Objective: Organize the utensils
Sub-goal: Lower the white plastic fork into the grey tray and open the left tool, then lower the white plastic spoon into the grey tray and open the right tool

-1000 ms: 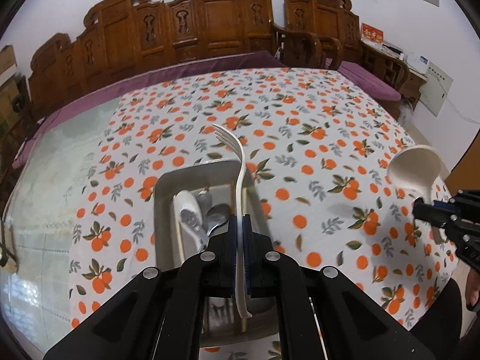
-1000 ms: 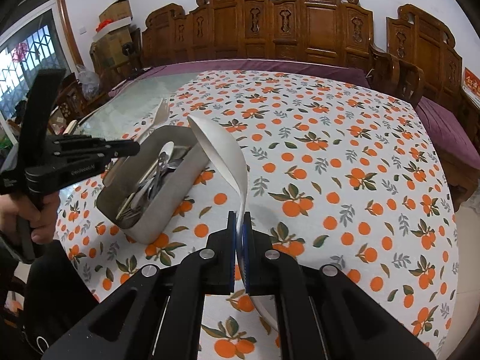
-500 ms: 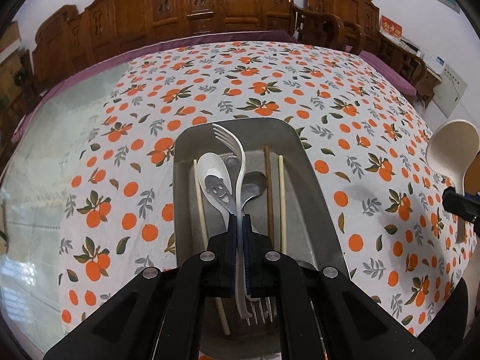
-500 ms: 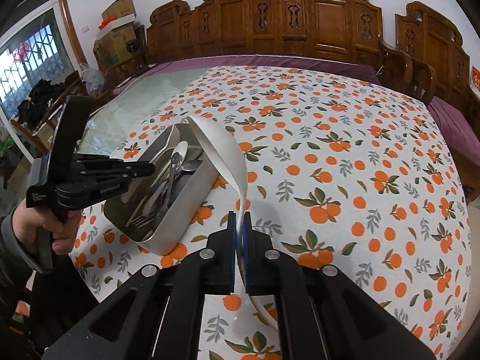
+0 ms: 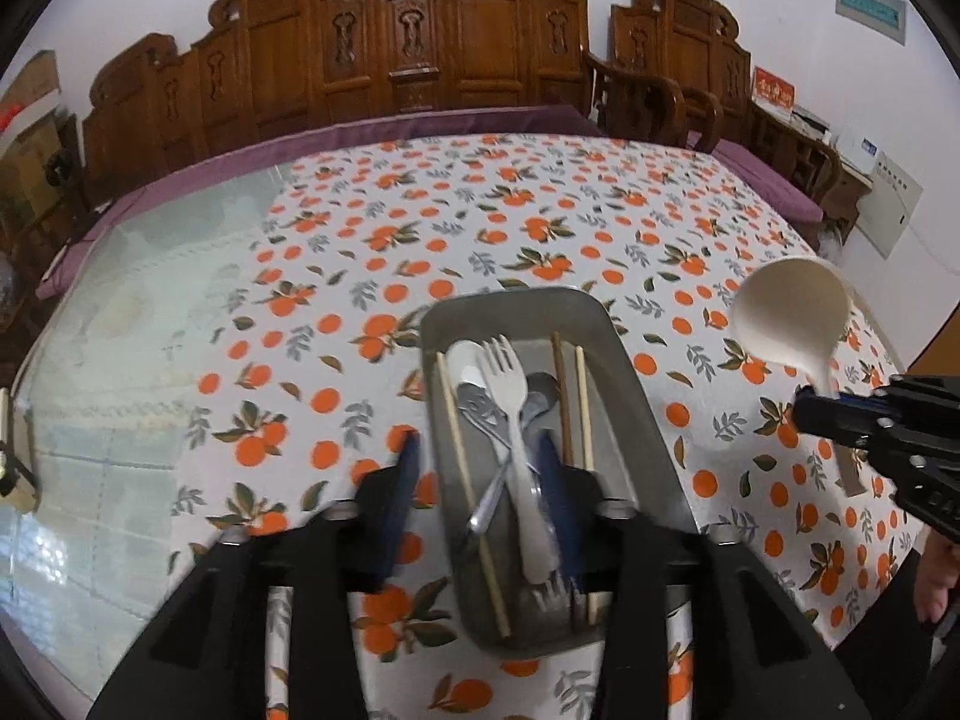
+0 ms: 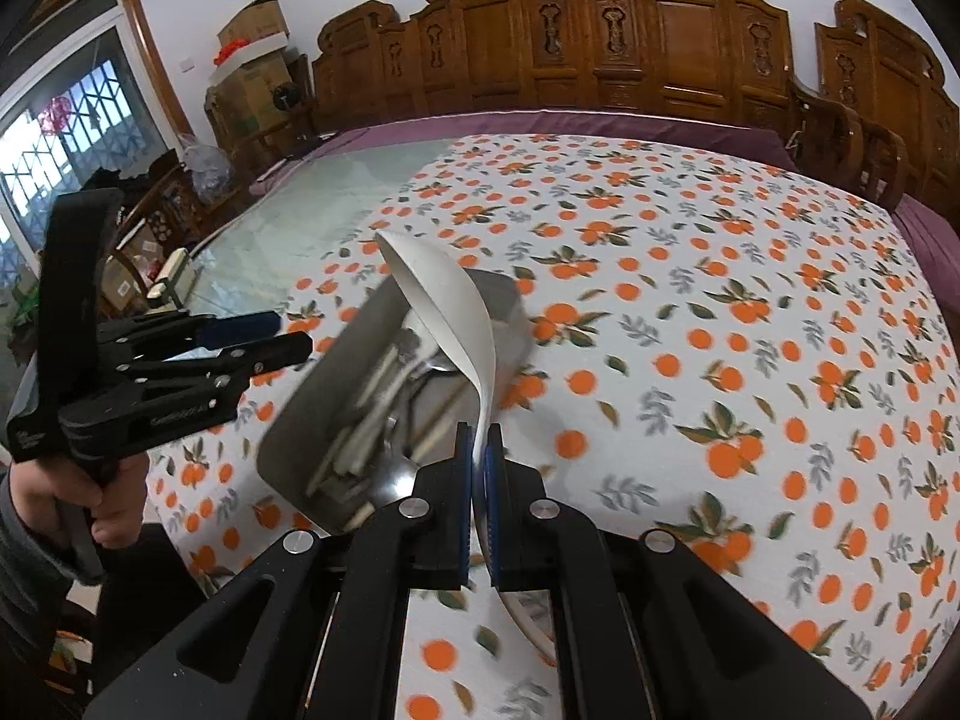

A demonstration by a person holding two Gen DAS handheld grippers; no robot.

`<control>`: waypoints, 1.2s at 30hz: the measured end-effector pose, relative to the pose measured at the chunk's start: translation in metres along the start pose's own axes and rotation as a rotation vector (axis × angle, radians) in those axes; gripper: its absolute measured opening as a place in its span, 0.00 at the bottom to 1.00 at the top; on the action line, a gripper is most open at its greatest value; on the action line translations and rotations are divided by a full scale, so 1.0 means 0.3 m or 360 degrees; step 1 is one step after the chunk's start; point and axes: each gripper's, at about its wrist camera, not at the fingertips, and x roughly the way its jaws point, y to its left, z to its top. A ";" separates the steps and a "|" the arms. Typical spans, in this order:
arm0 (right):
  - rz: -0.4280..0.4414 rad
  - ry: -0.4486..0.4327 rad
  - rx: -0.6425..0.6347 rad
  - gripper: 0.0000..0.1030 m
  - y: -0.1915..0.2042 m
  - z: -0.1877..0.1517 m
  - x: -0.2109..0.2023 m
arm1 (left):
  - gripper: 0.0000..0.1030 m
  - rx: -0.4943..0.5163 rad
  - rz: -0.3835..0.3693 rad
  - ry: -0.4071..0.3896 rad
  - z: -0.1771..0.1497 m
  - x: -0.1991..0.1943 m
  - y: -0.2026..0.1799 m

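Left wrist view: left gripper (image 5: 474, 480) jaws opening, white plastic fork (image 5: 516, 420) lying free in the grey metal tray (image 5: 636, 372) at frame centre, while right gripper (image 6: 478, 474) clamps the white ladle (image 6: 444, 306) for depositing next.

Your left gripper (image 5: 480, 468) hangs over the near half of the metal tray (image 5: 636, 372), and its jaws are opening. Nothing is pinched between the pads: the white fork (image 5: 516, 420) lies loose in the tray, tines pointing away from you, across a metal spoon (image 5: 480, 414). Chopsticks (image 5: 570, 396) lie lengthwise on both sides of them. The tray sits on the orange-print cloth (image 5: 540, 222), which covers a glass table (image 5: 150, 300). At the right edge your right gripper (image 5: 840, 414) holds a white ladle (image 5: 792, 318) by its handle, bowl up, beside the tray and clear of it. Carved wooden chairs (image 5: 420, 42) line the far wall.
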 end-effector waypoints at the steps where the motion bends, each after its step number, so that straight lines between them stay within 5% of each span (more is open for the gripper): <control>1: 0.0009 0.0001 0.0000 0.05 0.013 0.006 0.008 | 0.47 0.0000 0.0009 -0.0014 -0.001 -0.012 0.011; 6: 0.0056 -0.0001 0.0004 0.05 0.073 0.045 0.061 | 0.74 -0.0034 0.0042 -0.0082 -0.003 -0.061 0.071; 12: 0.0106 0.0003 0.0042 0.05 0.115 0.085 0.121 | 0.86 -0.0070 0.0071 -0.0141 -0.011 -0.098 0.139; 36: 0.0174 0.0109 0.0304 0.05 0.142 0.099 0.361 | 0.87 -0.0113 0.0119 -0.0132 -0.049 -0.106 0.243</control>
